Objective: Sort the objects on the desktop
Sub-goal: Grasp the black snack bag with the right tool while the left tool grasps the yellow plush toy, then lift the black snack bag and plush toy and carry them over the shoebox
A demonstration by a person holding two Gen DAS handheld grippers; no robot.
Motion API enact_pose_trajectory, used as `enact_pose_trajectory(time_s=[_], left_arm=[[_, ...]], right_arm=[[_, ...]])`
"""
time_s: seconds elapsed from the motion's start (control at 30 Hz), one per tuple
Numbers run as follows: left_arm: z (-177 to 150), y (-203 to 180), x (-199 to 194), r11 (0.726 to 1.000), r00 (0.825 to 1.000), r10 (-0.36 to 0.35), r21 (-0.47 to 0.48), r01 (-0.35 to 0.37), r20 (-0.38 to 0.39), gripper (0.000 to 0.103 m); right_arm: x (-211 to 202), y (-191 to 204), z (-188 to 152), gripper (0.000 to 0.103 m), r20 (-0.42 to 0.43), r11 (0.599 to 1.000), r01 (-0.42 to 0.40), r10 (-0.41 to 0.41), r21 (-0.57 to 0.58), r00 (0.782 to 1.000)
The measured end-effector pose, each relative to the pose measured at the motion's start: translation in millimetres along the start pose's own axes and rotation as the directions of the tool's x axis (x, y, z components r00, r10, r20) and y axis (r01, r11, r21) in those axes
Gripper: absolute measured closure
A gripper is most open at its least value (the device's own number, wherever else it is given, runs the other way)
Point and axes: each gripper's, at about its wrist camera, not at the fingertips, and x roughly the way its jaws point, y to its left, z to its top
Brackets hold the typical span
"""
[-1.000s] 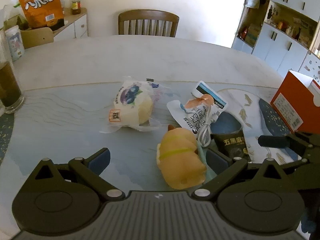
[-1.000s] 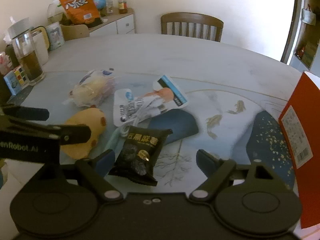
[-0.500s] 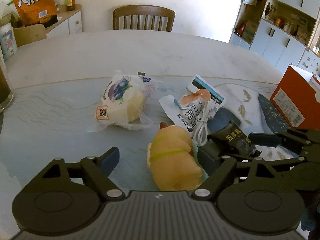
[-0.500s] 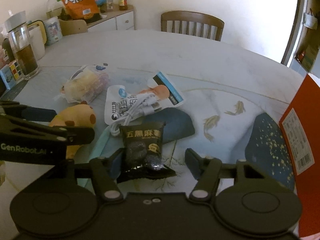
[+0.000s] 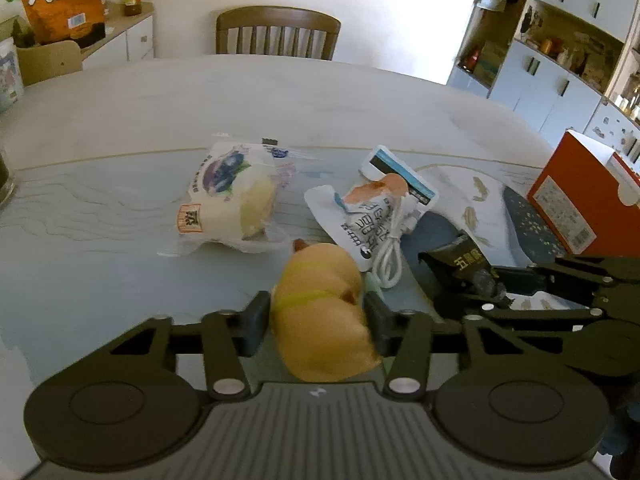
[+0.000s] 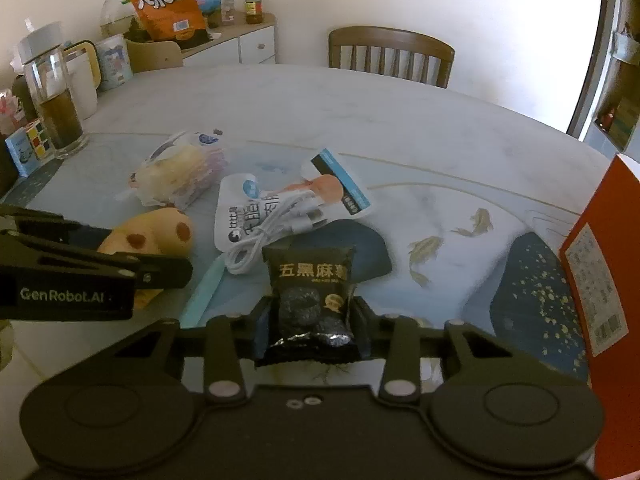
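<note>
Table (image 5: 280,92) pale marble | chair (image 5: 278,32) behind | cabinets (image 5: 560,80) right

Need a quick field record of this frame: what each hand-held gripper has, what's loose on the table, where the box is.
left hand-held gripper: jaws just closed, pads pressing the yellow plush toy
right hand-held gripper: jaws just closing, pads on the black snack packet
loose on table: wrapped bread, white pouch, white cable
orange box: right edge, upright
</note>
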Motion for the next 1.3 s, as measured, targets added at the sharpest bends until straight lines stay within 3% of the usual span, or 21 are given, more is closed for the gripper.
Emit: enact_pose_trajectory(time_s=[0.6, 1.3], left_arm=[[4, -14, -23, 1.0, 1.0, -0.003, -0.016, 0.003, 0.001, 0.056], [15, -74, -67, 1.0, 0.999, -0.022, 0.004, 0.022, 0.031, 0.056]], right_arm=[[-31, -16, 3, 0.067, 0.013, 0.998, -0.01, 0.009, 0.058, 1.0], [-104, -52, 3, 0.067, 0.083, 0.996, -0.036, 0.03, 0.077, 0.996]])
